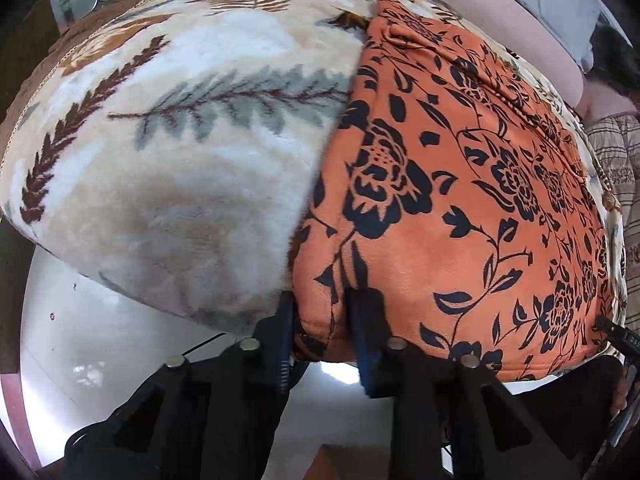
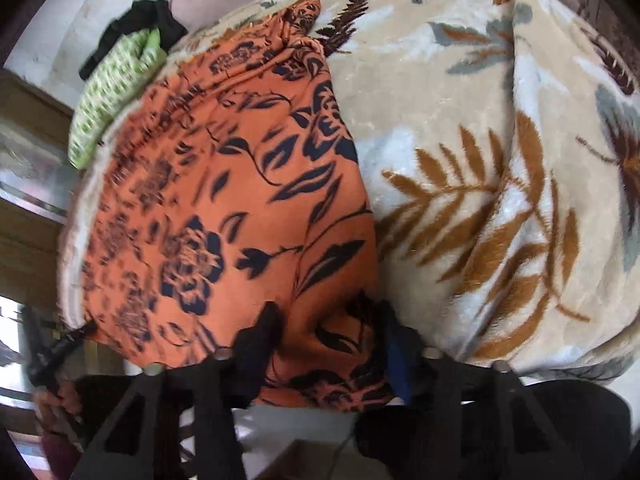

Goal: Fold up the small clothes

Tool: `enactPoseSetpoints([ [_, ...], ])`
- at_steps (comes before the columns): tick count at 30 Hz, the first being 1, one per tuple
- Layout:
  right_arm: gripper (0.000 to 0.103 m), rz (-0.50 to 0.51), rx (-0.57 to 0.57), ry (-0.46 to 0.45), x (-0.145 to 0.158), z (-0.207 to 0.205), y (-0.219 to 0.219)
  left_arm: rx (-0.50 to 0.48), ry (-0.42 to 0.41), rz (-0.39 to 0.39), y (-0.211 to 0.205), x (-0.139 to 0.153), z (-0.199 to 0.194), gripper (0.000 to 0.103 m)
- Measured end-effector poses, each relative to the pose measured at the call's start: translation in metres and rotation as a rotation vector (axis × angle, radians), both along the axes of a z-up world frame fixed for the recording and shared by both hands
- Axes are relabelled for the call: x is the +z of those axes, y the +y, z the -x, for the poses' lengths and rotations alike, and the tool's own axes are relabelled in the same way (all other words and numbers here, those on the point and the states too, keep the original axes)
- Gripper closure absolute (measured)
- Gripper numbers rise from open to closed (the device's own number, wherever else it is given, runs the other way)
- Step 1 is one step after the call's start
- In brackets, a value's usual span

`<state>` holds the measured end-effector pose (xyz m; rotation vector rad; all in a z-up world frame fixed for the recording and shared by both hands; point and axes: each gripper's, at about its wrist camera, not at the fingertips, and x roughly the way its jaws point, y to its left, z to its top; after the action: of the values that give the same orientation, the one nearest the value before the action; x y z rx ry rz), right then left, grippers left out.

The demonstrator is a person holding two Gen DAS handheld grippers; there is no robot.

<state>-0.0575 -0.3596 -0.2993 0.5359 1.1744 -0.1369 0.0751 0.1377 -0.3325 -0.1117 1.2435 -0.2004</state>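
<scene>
An orange garment with a black flower print (image 1: 452, 184) lies spread on a cream leaf-patterned blanket (image 1: 180, 152). My left gripper (image 1: 320, 316) has its jaws around the garment's near left hem corner, with cloth bunched between the fingers. In the right wrist view the same garment (image 2: 224, 208) fills the left half over the blanket (image 2: 500, 200). My right gripper (image 2: 328, 328) has its jaws around the garment's near right hem corner, cloth between the fingers. The other gripper's tip shows at the far edge in each view.
A green-and-white patterned cloth (image 2: 116, 92) and a black cloth (image 2: 132, 28) lie at the far end of the bed. A striped cloth (image 1: 616, 168) lies to the right. White floor (image 1: 100, 344) shows below the bed edge.
</scene>
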Motion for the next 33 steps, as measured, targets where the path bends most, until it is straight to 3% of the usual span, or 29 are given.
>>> enactPoseSetpoints([
  [2, 0.071, 0.01, 0.027, 0.017, 0.001, -0.001, 0.003, -0.02, -0.007, -0.005, -0.003, 0.002, 0.0, 0.085],
  [3, 0.084, 0.02, 0.04, 0.028, 0.002, -0.002, 0.005, -0.025, -0.008, -0.003, -0.005, 0.004, -0.001, 0.087],
  [5, 0.092, 0.034, 0.076, 0.047, 0.004, -0.004, 0.011, -0.045, -0.014, 0.012, -0.005, 0.01, -0.002, 0.088],
  [8, 0.095, 0.0, 0.121, 0.05, 0.014, -0.009, 0.015, -0.067, -0.017, 0.116, -0.004, 0.026, -0.012, 0.089],
  [15, 0.095, -0.257, 0.121, -0.156, 0.072, -0.03, -0.003, -0.104, -0.079, 0.31, 0.011, 0.089, -0.048, 0.089],
  [19, 0.096, -0.33, 0.077, -0.273, 0.105, -0.072, -0.022, -0.111, -0.126, 0.36, 0.012, 0.136, -0.097, 0.089],
  [24, 0.096, -0.335, -0.005, -0.38, 0.134, -0.153, -0.057, -0.09, -0.177, 0.355, -0.013, 0.169, -0.211, 0.089],
  [27, 0.096, -0.336, -0.094, -0.416, 0.135, -0.219, -0.09, -0.045, -0.153, 0.365, -0.029, 0.161, -0.288, 0.089],
  [29, 0.096, -0.35, -0.177, -0.419, 0.125, -0.253, -0.115, -0.009, -0.129, 0.348, -0.046, 0.137, -0.336, 0.088],
  [33, 0.095, -0.374, -0.326, -0.365, 0.068, -0.31, -0.157, 0.087, -0.009, 0.308, -0.072, 0.058, -0.401, 0.087],
])
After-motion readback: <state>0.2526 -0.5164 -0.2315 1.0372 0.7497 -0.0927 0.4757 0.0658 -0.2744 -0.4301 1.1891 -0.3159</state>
